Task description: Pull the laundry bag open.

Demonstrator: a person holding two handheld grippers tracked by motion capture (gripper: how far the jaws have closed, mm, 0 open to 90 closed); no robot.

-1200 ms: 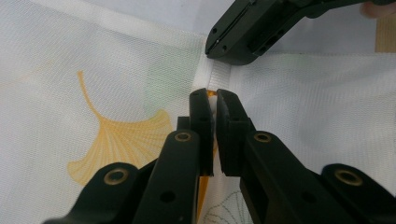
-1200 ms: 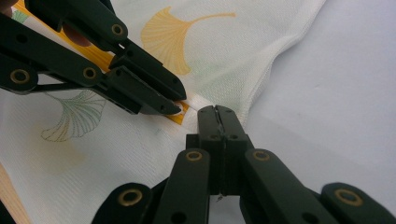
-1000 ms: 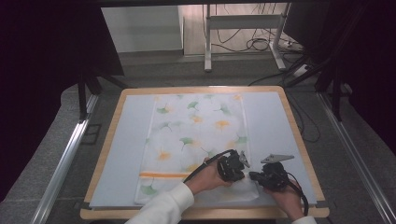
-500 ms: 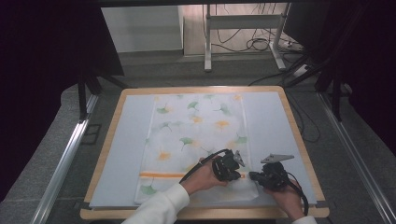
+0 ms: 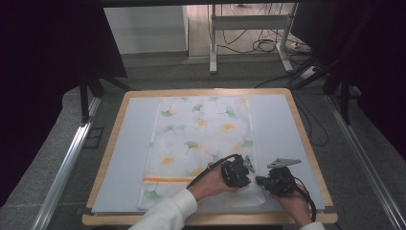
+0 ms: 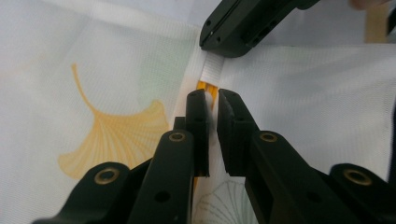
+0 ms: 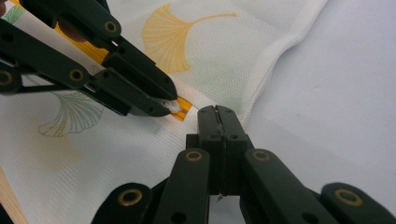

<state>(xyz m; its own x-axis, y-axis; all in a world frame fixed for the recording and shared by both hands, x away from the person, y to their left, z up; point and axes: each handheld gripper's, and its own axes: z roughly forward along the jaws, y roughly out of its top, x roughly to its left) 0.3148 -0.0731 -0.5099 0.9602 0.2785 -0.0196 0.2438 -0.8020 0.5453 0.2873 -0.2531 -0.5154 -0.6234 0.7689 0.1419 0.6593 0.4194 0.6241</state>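
A white cloth (image 5: 201, 139) printed with ginkgo leaves lies flat on a pale blue mat (image 5: 129, 158). Both grippers meet tip to tip at its near right edge, by the orange stripe (image 6: 208, 87). My right gripper (image 7: 217, 112) is shut on the cloth's hem, which runs out of its jaws as a white band (image 6: 212, 70). My left gripper (image 6: 213, 100) faces it, and its jaws have just been opening. A narrow gap shows between them, with the raised fold of hem lying in it. In the high view the left gripper (image 5: 246, 181) and right gripper (image 5: 261, 181) sit low over the cloth's corner.
The mat covers a wooden table (image 5: 105, 158) with a raised rim. Bare mat lies to the right of the cloth (image 5: 277, 129) and to its left. Beyond the far edge stand a metal frame (image 5: 213, 43) and floor cables (image 5: 268, 45). Rails (image 5: 67, 163) flank the table.
Hardly anything differs: the left gripper has shifted a trifle at the cloth's corner, and the right hand has kept still.
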